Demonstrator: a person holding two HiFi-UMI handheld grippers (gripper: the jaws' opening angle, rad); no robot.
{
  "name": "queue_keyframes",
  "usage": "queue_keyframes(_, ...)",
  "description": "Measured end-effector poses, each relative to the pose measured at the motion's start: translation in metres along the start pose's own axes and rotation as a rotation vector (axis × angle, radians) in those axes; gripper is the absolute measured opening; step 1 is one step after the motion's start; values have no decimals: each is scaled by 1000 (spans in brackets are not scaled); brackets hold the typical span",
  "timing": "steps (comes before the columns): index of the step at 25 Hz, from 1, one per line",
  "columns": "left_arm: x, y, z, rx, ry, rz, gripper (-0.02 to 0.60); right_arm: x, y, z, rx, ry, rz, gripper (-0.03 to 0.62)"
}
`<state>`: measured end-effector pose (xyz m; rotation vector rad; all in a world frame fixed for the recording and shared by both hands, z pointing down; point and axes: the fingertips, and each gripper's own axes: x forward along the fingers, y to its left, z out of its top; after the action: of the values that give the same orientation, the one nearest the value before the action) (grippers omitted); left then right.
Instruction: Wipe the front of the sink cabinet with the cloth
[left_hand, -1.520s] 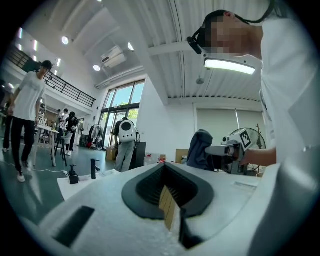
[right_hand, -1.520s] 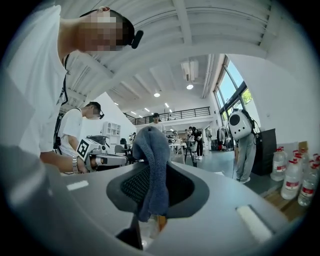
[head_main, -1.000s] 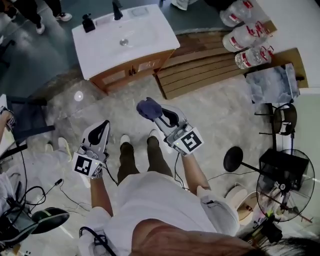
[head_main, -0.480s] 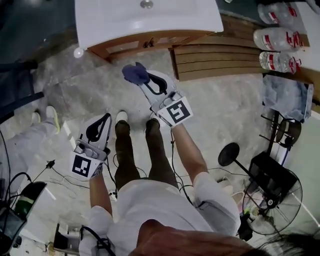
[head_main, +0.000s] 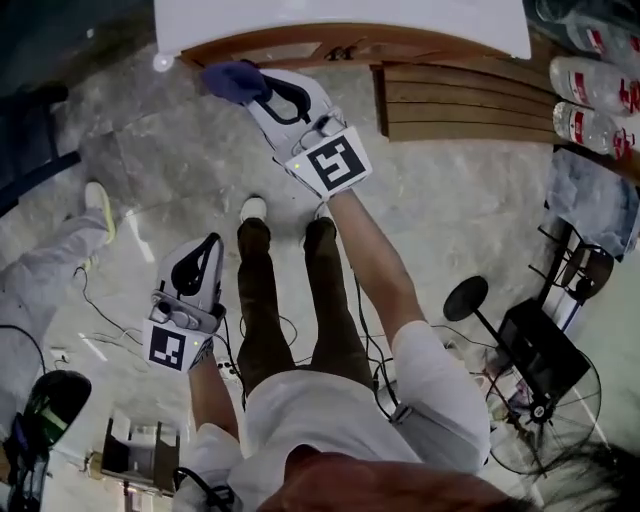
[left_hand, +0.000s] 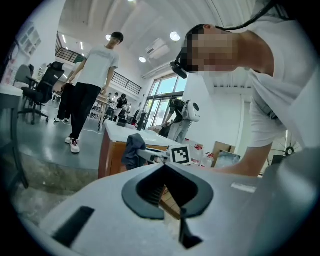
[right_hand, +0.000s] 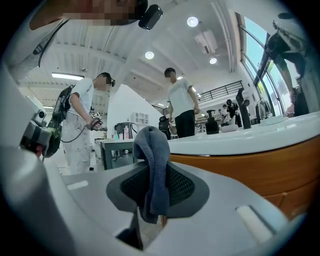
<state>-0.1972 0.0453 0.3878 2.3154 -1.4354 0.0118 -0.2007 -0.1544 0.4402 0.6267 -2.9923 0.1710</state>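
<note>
Fig. A dark blue bunched cloth (head_main: 230, 80) is clamped in the right gripper (head_main: 258, 88), just beside the orange-brown wooden sink cabinet front (head_main: 300, 47). The left gripper (head_main: 200, 262) is held closed and empty. Under wiping friction, the cloth may be dragged free of the pinch.

Indoor, bright, even. Round ceiling lights (right_hand: 192, 21) overhead; daylight from tall windows (left_hand: 162, 102). Pale glare streaks on stone floor (head_main: 138, 243). Gripper views: fisheye, black corners, bent edges; left tool (left_hand: 164, 167) close-up soft. Head view sharp, shadows faint.
</note>
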Motion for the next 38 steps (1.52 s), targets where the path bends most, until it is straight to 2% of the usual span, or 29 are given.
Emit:
queue_keyframes(3,-10,9,-15,-15,5,6,0,26,9,-16,-11,1,7,94)
queue_keyframes(7,-15,17,-25,-29,-3,17,0,55,14,-32,27,17,-17,94)
queue_keyframes(11,-23,19,-31,-20,26,41,0,78,4,-27,23,-10,-67,94)
queue_keyframes(15,-25,13,-24,2,33,24,0,77,-1,-28,15,-8,-112,92)
queue_keyframes(19,-20,8,-25,4,27,10,0,57,-22,-37,2,15,-181,95)
queue_keyframes(27,2,-13,-42,-4,39,-50,0,-9,-98,-56,-43,66,-278,103)
queue_keyframes(38,39,-48,-51,11,61,-119,0,-105,-190,-62,22,80,-458,105)
